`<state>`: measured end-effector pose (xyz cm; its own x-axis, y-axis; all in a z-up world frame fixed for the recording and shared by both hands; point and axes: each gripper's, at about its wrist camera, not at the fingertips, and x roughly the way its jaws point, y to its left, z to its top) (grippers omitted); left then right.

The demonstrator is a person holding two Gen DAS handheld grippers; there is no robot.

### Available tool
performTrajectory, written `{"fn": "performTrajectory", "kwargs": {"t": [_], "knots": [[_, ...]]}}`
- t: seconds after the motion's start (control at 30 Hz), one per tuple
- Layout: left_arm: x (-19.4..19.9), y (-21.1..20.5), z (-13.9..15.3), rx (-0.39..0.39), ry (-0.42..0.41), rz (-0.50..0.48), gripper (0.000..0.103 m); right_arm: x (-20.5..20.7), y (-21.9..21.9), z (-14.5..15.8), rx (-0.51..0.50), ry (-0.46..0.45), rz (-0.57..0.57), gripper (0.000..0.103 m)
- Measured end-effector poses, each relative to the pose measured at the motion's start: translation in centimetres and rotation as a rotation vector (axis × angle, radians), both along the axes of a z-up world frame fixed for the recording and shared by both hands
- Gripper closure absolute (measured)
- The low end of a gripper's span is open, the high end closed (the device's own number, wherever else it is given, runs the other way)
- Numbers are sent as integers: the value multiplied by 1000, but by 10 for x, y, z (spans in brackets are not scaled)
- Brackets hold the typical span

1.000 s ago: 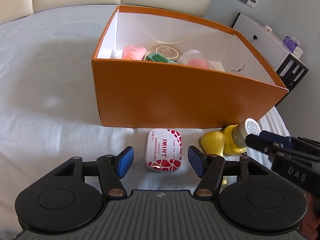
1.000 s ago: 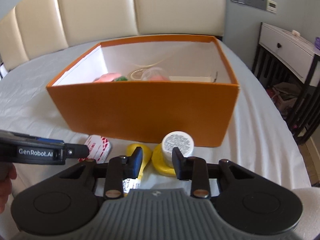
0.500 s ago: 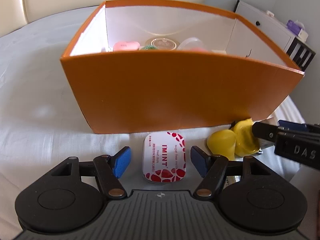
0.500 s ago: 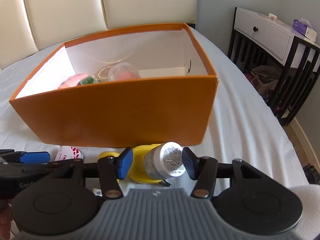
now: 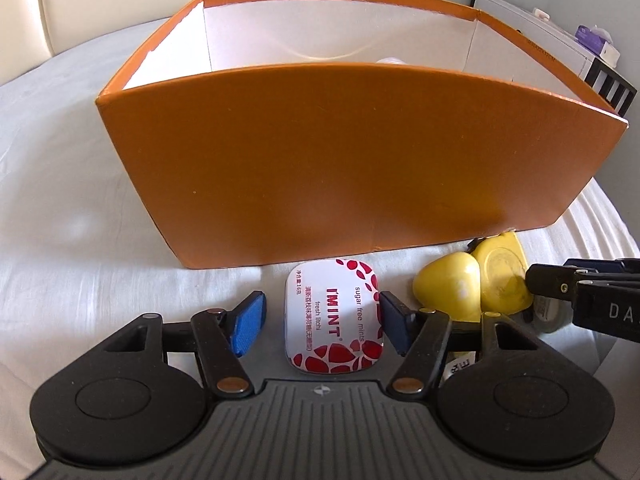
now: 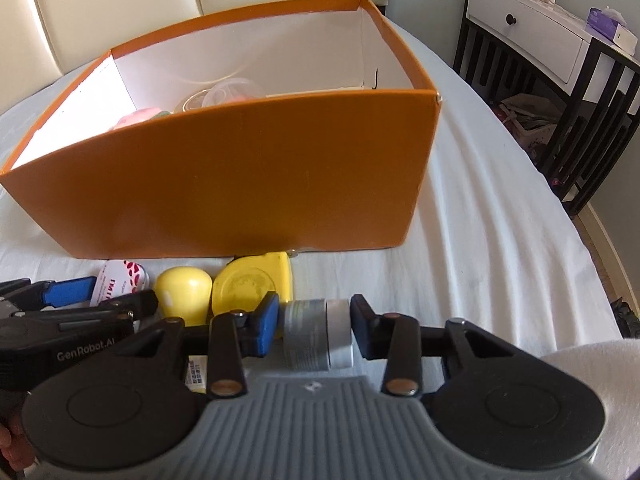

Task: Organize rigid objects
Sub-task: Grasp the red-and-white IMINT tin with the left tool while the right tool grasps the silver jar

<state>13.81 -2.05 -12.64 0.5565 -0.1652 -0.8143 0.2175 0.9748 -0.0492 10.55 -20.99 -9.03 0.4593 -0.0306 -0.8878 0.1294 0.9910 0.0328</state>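
Right wrist view shows the right gripper [image 6: 314,322], whose jaws have just been closing, clamped on a small silver jar [image 6: 318,334] lying on its side (both pads touch it) before the orange box [image 6: 248,184]. Left wrist view: the left gripper [image 5: 320,322], jaws just narrowed, straddles the mint tin [image 5: 334,318] on the white sheet [image 5: 72,216]; the right pad looks to touch it, the left stands clear.

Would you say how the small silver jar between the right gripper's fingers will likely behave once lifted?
The silver jar is probably rigid and light. It lies on its side, held end to end by the right gripper. Its smooth metallic lid may slip, and if released, its round body could roll across the sheet.
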Motion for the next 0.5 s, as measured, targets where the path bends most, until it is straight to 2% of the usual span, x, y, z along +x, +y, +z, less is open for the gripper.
{"fn": "performTrajectory", "kwargs": {"t": [0.2, 0.33, 0.5], "knots": [[0, -3, -5, 6, -4, -10, 35, 1, 0, -2, -7, 25, 6, 65], [0, -5, -4, 11, -16, -19, 46, 0, 0, -2, -12, 19, 10, 66], [0, -4, -2, 1, -23, -7, 47, -2, 1, 0, -12, -5, 11, 67]]}}
